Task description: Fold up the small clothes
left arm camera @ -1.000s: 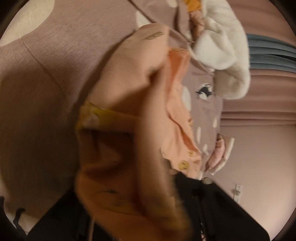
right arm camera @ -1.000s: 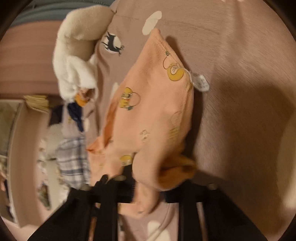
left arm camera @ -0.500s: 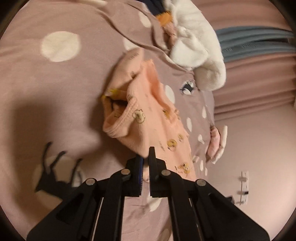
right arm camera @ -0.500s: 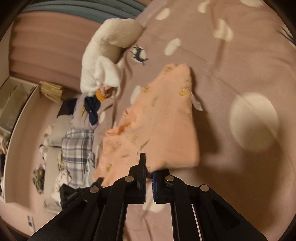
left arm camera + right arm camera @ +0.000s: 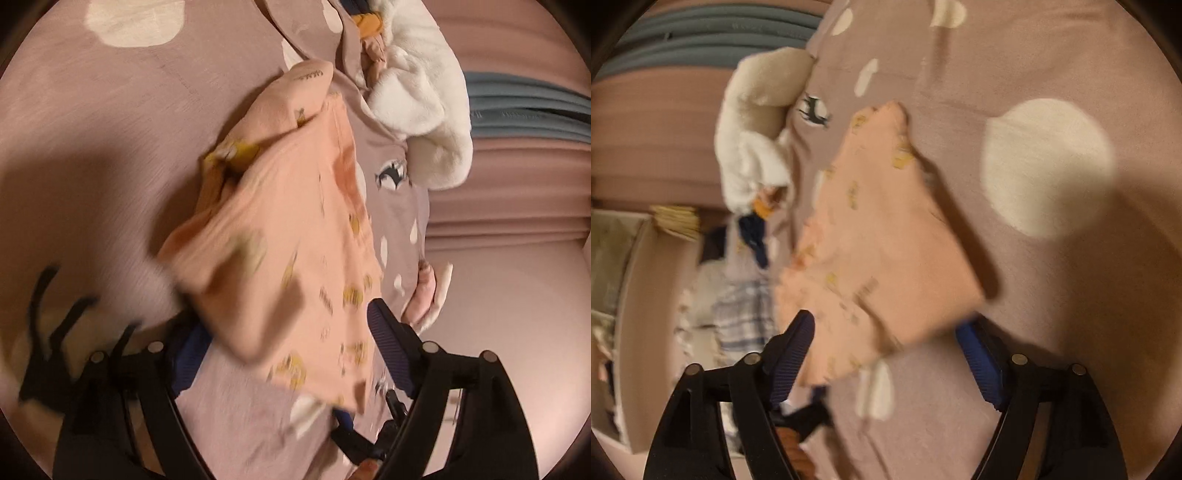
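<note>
A small peach garment (image 5: 295, 236) with yellow prints lies folded on the mauve spotted bedspread (image 5: 110, 155). It also shows in the right wrist view (image 5: 882, 243). My left gripper (image 5: 284, 343) is open, its jaws wide apart on either side of the garment's near edge. My right gripper (image 5: 890, 354) is open too, its jaws either side of the garment's near corner. Neither holds cloth. Both views are motion-blurred.
A white fluffy item (image 5: 424, 110) lies at the far edge of the bed, also in the right wrist view (image 5: 753, 147). A plaid cloth (image 5: 742, 317) and a navy piece (image 5: 753, 236) lie beyond. Pink curtains (image 5: 517, 206) hang behind.
Both grippers were shut half a second ago and now stand wide open. The garment has dropped flat on the bedspread, and both grippers have moved closer to it.
</note>
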Tool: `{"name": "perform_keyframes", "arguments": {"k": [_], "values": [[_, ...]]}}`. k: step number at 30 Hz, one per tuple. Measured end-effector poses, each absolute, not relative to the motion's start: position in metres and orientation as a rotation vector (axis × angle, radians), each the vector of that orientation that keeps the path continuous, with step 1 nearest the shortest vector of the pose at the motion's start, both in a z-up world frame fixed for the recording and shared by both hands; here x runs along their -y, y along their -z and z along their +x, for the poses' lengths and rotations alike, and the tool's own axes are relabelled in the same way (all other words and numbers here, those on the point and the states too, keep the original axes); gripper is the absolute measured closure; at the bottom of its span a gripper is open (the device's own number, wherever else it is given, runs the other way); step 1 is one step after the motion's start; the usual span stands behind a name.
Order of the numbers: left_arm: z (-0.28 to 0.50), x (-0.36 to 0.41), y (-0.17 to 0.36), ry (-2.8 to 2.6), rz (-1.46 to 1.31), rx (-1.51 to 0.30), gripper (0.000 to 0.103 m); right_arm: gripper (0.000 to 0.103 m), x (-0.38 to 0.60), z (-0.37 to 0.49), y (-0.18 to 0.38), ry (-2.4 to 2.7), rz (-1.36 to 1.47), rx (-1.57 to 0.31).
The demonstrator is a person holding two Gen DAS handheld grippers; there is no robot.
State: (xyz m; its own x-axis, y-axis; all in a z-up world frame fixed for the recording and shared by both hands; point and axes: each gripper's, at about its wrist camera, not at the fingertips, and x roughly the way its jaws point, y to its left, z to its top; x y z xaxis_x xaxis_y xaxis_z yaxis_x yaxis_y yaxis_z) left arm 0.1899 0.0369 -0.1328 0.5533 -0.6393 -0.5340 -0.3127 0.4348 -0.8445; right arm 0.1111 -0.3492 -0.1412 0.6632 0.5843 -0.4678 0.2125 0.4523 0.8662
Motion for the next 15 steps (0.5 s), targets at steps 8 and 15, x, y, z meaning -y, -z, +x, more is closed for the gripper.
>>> {"name": "perform_keyframes", "arguments": {"k": [8,15], "values": [[0.246,-0.033,0.137,0.242,-1.232,-1.0,0.033,0.026,0.34,0.185,0.137,-0.305,1.172,-0.819],[0.262,-0.023,0.144,0.208,-1.113,-1.085,0.093,0.084,0.322,0.21,0.138,-0.223,0.999,-0.91]]}}
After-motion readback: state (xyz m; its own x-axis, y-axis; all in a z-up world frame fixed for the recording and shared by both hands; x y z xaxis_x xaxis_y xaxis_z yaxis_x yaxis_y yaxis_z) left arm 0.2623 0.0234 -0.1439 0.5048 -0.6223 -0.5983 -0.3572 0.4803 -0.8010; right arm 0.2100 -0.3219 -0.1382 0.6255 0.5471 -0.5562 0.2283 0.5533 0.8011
